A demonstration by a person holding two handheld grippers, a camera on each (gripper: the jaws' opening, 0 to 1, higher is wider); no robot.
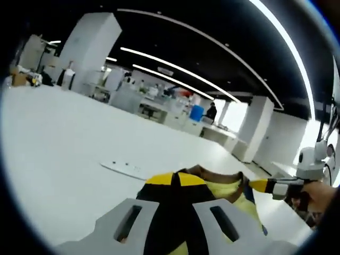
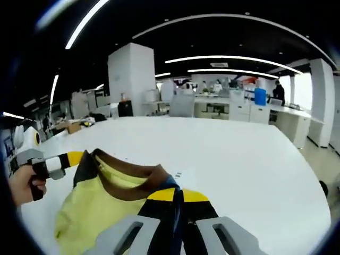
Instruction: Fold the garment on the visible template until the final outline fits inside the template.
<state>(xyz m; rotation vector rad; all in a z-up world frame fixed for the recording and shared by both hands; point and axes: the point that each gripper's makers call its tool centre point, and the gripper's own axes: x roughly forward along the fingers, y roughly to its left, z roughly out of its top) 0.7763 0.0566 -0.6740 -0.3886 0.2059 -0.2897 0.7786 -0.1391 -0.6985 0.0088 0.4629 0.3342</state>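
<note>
**Both tongs pinching the shirt's collar edge**

Your right tongs (image 2: 178, 197) are clamped on the yellow shirt (image 2: 101, 207) by its brown collar (image 2: 130, 183); your left tongs (image 1: 175, 180) grip the other shoulder. It hangs just over the white bench (image 2: 239, 159). Pull unevenly and the thin fabric could slip free, or land crooked.

A large white bench (image 2: 249, 159) spreads under a black ceiling (image 2: 212, 37) with long curved light strips (image 2: 234, 57). Thick white pillars (image 2: 131, 79) stand in the open hall. Behind are white desks (image 2: 223, 109), a blue container (image 2: 260, 96) and a bright window (image 2: 297, 87) at the far side.
</note>
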